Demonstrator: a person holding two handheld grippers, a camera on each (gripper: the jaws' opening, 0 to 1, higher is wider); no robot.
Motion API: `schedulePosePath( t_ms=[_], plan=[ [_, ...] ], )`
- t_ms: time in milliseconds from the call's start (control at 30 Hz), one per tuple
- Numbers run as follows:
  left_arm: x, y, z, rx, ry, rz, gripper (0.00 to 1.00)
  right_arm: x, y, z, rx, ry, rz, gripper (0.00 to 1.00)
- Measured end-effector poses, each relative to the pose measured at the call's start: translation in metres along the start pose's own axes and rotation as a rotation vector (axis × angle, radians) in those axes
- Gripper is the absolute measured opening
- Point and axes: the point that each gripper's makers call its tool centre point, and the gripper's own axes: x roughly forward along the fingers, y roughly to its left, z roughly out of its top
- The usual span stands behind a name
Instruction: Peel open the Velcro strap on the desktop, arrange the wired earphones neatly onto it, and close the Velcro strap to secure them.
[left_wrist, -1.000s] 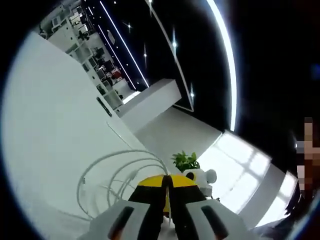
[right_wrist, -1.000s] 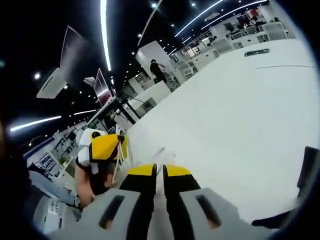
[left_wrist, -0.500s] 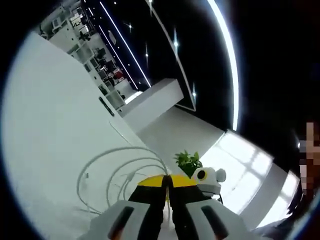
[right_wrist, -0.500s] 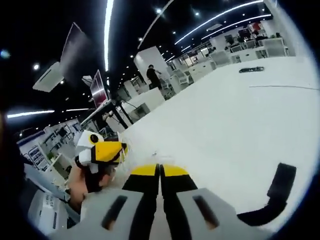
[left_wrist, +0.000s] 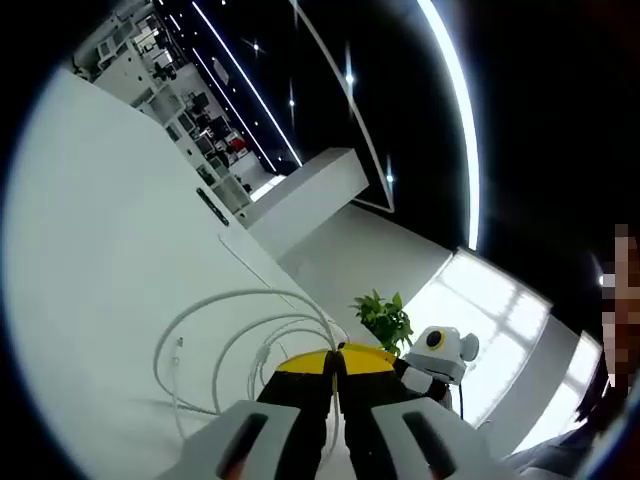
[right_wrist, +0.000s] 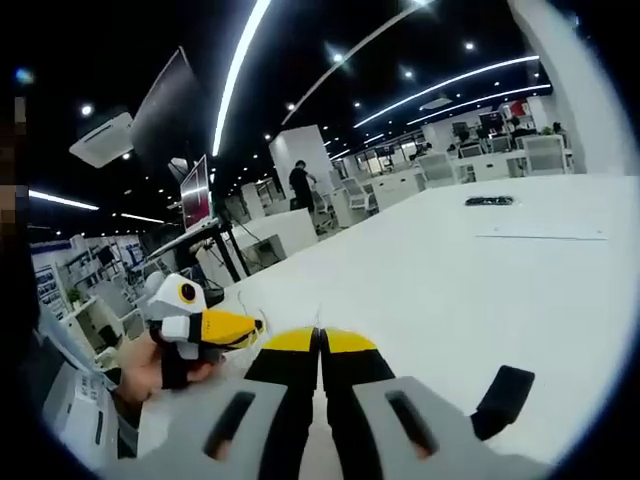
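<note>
The black Velcro strap (right_wrist: 503, 399) lies on the white desk (right_wrist: 480, 290) just off to the side of the right tongs (right_wrist: 321, 338), near them at the lower edge of the right gripper view. Its long axis slants up and away across the desk, one end lifting off the surface a little. That makes the right tongs the nearer pair for the strap.

The right tongs' yellow-tipped jaws are pressed together, no gap showing, and I can't make out anything caught between them. They point out over the bare desk, so the strap sits beside them, not ahead.

Over in the left gripper view, the wired earphones (left_wrist: 240, 335) spread in loose white loops on the desk (left_wrist: 90, 230), directly ahead of the left tongs (left_wrist: 334, 355). The nearest loop runs right up to the jaw tips, and a thin white strand passes close by them. These jaws are closed tight too. Whether that strand is actually pinched I cannot tell; it may only pass behind the tips.

The left tongs also show in the right gripper view, held up off the desk edge by a hand (right_wrist: 140, 365), tips pointing in towards the right pair.

My read: the strap comes first, and the right tongs need to swing sideways and drop to reach it. The cord waits in front of the left pair.
</note>
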Motion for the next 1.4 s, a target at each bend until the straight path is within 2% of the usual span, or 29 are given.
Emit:
schedulePosePath(
  t_ms=[100, 167, 367, 767, 1067, 1267, 1400],
  plan=[
    [0.0, 0.0, 0.0, -0.003, 0.002, -0.003, 0.06, -0.003, -0.004, 0.007, 0.0, -0.027, -0.009, 0.03],
    [0.002, -0.001, -0.002, -0.01, 0.012, -0.01, 0.06, -0.002, 0.001, 0.006, 0.01, -0.03, 0.011, 0.03],
    [0.003, -0.001, -0.01, -0.013, 0.035, -0.007, 0.06, 0.01, 0.023, -0.013, 0.026, 0.029, 0.1, 0.03],
    [0.003, 0.001, -0.012, -0.029, 0.029, -0.004, 0.06, 0.011, 0.044, -0.023, -0.062, 0.052, 0.181, 0.03],
    [0.003, -0.002, -0.016, -0.052, 0.033, -0.025, 0.06, 0.012, 0.053, -0.033, -0.122, 0.078, 0.214, 0.03],
    [0.003, -0.005, -0.017, -0.082, 0.031, -0.049, 0.06, 0.012, 0.047, -0.033, -0.108, 0.074, 0.201, 0.03],
    [0.004, -0.006, -0.017, -0.086, 0.03, -0.054, 0.06, 0.013, 0.052, -0.036, -0.126, 0.084, 0.212, 0.03]
  ],
)
